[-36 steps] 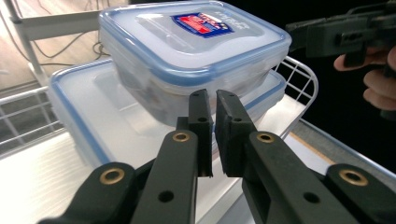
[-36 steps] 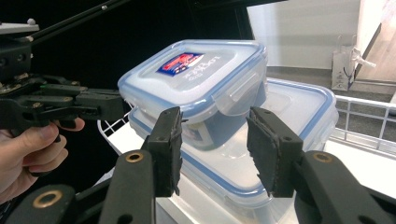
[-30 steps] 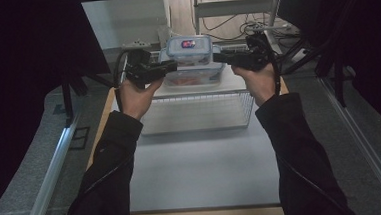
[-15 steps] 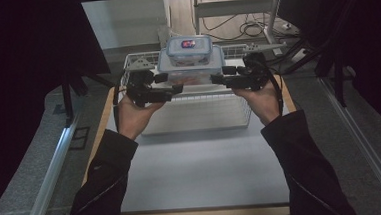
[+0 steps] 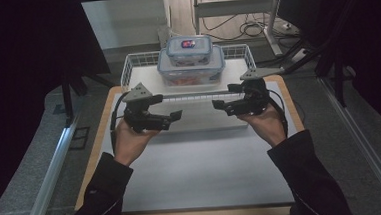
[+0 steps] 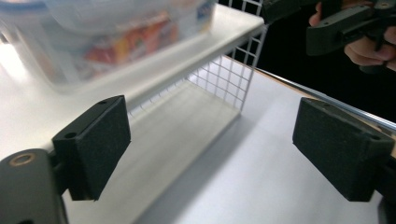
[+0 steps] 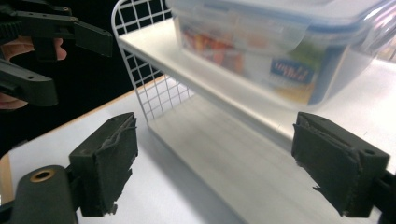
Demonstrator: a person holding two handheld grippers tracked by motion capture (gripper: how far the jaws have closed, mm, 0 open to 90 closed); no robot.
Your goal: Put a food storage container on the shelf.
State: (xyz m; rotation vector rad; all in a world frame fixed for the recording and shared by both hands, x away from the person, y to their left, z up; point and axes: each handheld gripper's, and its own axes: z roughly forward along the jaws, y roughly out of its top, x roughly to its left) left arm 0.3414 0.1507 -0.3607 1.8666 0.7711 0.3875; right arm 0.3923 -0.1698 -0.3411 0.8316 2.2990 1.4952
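Observation:
Two clear lidded containers are stacked on a white wire rack (image 5: 136,65): a large one (image 5: 191,70) with a smaller one (image 5: 189,43) on top. My left gripper (image 5: 171,117) and right gripper (image 5: 222,105) hover in front of the rack, pointing at each other, below the containers and apart from them. Both have just been opening, with nothing between the jaws. In the left gripper view the left gripper (image 6: 210,147) stands wide under the large container (image 6: 107,42). The right gripper (image 7: 224,163) gapes the same way in the right gripper view, with the large container (image 7: 280,51) above it.
The rack stands at the far end of a white mat (image 5: 197,172) on a wooden table (image 5: 98,148). Metal rails (image 5: 52,171) run along both sides. Cables and a desk frame (image 5: 237,9) lie beyond the rack.
Both grippers held the stacked containers up at their sides, then let them go on the rack. The hands have since drawn back toward me and sunk, with the jaws spread.

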